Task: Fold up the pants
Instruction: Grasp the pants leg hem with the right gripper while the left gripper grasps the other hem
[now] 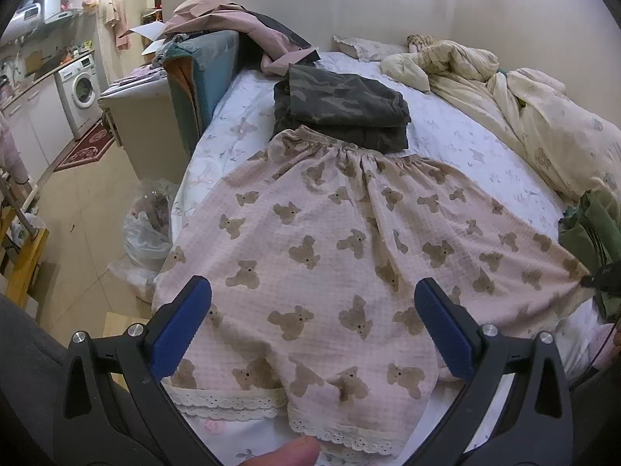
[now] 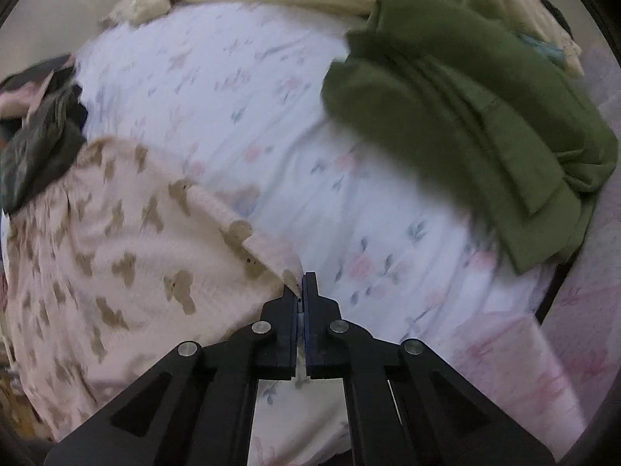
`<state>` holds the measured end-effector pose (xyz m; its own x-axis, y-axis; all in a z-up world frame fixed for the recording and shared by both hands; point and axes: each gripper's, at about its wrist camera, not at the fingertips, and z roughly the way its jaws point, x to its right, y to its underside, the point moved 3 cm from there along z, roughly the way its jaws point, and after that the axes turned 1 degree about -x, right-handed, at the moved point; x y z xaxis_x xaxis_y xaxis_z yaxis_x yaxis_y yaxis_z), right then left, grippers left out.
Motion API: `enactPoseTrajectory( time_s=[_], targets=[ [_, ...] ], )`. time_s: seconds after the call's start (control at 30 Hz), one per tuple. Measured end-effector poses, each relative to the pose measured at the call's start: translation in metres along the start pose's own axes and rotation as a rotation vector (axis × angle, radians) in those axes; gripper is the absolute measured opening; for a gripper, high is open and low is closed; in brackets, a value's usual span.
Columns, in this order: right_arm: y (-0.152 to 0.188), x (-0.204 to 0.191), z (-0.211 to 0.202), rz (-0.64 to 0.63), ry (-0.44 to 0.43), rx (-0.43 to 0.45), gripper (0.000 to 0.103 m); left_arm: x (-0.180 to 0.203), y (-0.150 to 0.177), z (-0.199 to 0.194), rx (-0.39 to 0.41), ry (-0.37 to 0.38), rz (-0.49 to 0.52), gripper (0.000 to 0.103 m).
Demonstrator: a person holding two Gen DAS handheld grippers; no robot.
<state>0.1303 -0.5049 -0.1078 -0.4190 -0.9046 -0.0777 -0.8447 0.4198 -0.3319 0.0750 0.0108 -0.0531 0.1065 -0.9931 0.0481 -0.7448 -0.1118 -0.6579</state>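
Floral-sheeted bed [image 1: 458, 143] carrying pink bear-print pants [image 1: 330, 240] spread flat, left gripper [image 1: 312, 291] wide apart above them, right gripper [image 2: 303, 283] pinching their side edge, no legible writing

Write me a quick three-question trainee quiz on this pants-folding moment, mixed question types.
1. True or false: the left gripper is clamped on the bear-print pants.
2. Which garment lies at the pants' waistband? A) camouflage pants B) green garment C) cream duvet
3. Fill in: the right gripper pinches the pants' ____.

Key: 1 false, it is open above them; 2 A; 3 side edge.
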Motion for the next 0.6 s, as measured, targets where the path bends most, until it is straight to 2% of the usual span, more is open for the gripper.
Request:
enactPoseTrajectory(
  time_s=[0.1,0.17,0.2,0.27,0.4,0.5,0.6],
  targets=[
    [0.0,-0.004,-0.005,0.004,-0.103,-0.003,0.001,0.003,-0.001,0.002,-0.016,-0.002,0.011,0.103],
    [-0.001,-0.012,-0.01,0.02,-0.201,0.022,0.001,0.006,-0.003,0.008,-0.058,0.01,0.016,0.103],
    [-0.001,-0.014,-0.014,0.025,-0.221,0.03,0.001,0.006,-0.004,0.011,-0.078,0.016,0.016,0.103],
    [0.0,-0.024,-0.021,0.033,-0.34,0.05,0.001,0.009,-0.012,0.018,-0.123,0.024,0.023,0.103],
    [0.009,-0.043,-0.035,-0.002,-0.478,0.072,0.001,0.029,-0.045,0.045,-0.182,0.026,0.073,0.103],
    [0.017,-0.059,-0.039,-0.03,-0.576,0.058,0.001,0.051,-0.077,0.076,-0.231,0.041,0.073,0.103],
    [0.024,-0.072,-0.035,-0.038,-0.624,0.035,0.001,0.087,-0.111,0.118,-0.271,0.05,0.092,0.102]
  ],
)
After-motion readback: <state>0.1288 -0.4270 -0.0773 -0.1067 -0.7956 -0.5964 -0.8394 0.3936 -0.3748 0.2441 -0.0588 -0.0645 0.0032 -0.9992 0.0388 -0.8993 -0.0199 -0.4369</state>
